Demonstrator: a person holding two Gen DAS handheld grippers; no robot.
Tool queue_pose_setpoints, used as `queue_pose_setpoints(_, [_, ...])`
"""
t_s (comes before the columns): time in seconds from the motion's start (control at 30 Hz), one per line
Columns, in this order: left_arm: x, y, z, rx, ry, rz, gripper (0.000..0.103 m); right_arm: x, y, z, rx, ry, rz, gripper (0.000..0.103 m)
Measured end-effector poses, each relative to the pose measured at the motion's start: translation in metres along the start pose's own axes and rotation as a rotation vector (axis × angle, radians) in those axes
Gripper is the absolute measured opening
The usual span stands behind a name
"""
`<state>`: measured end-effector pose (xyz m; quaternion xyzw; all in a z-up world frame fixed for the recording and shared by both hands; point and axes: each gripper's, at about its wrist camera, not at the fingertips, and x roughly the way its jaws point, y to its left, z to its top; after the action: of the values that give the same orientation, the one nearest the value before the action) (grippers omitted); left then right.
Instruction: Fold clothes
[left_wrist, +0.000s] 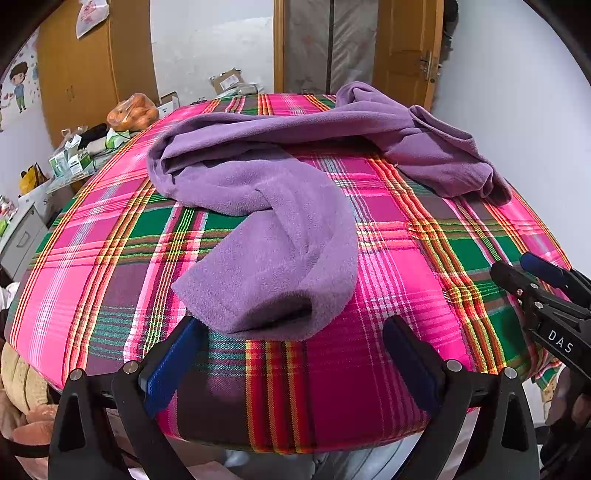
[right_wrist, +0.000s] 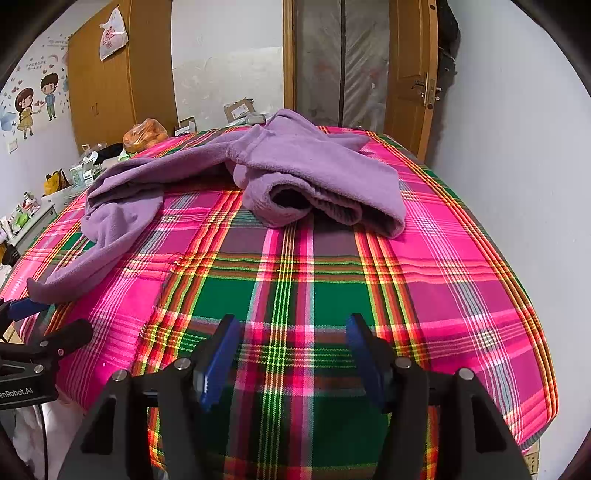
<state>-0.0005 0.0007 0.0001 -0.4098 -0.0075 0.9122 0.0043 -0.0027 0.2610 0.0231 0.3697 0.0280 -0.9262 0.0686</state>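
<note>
Purple fleece garment (left_wrist: 258, 206) is spread crumpled across the plaid-covered bed (left_wrist: 424, 332). Left claw (left_wrist: 295, 354) is held spread just short of its near cuff; right claw (right_wrist: 291, 354) spread, nothing pinched.

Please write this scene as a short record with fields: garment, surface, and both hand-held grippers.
garment: purple fleece, unfolded, crumpled
surface: plaid cloth
nearest part: sleeve cuff, lying just ahead of the left hand-held gripper
left hand-held gripper: open, holds nothing
right hand-held gripper: open, holds nothing, over bare plaid
folding: not yet begun
</note>
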Motion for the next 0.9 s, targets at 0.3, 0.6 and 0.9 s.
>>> queue_pose_setpoints(0.3, [0.0008,-0.0002,0.0002,0.001,0.001,0.004,0.101,0.0000,0.0019,-0.0007,0.007,-0.001,-0.013,0.061])
queue_pose_setpoints(0.6, [-0.0013,-0.0008,-0.0029,0.007,-0.030,0.005,0.101,0.0010,0.0027,-0.0011,0.007,-0.004,-0.014,0.061])
queue_pose_setpoints(0.9, [-0.0009,-0.0009,-0.0036,0.014,-0.045,0.003,0.101,0.0014,0.0019,-0.0001,0.007,-0.004,-0.013,0.061])
